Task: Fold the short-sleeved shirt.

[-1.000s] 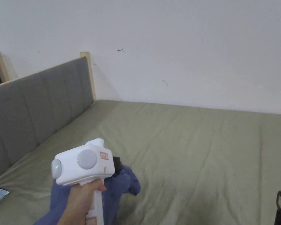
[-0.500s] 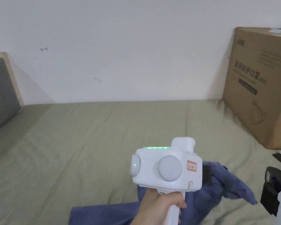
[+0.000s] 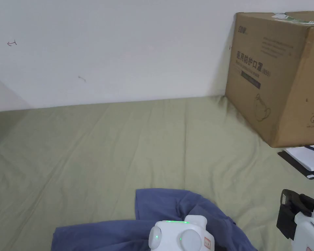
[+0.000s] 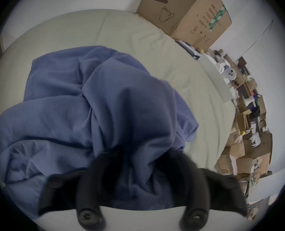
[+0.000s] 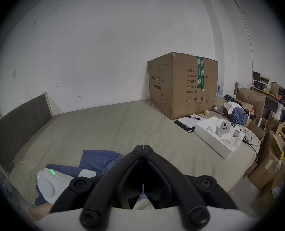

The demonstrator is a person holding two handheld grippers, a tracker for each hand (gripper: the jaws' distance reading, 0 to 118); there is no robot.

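Shirt (image 4: 105, 111): lying crumpled on the bed (image 3: 120, 140), lower centre of head view.
Left gripper (image 4: 143, 176): pinching bunched shirt fabric.
Right gripper (image 5: 143, 148): pressed together, holding nothing, lower right of head view.

A plain white wall (image 3: 120, 49), scuffed with a few small marks, backs a wide bed covered in a creased olive-green sheet (image 3: 120, 147). A grey padded headboard (image 5: 17, 116) in a pale wooden frame closes one end. At the other, a large cardboard box (image 3: 277, 75) stands on the sheet against the wall, with a notepad and pen (image 5: 190, 119) and an open white packaging tray (image 5: 218, 134) just beside it. Beyond the bed's end, flattened and stacked cartons (image 5: 265, 159) crowd the floor near a cluttered desk (image 5: 268, 88). Soft, even light fills the room.
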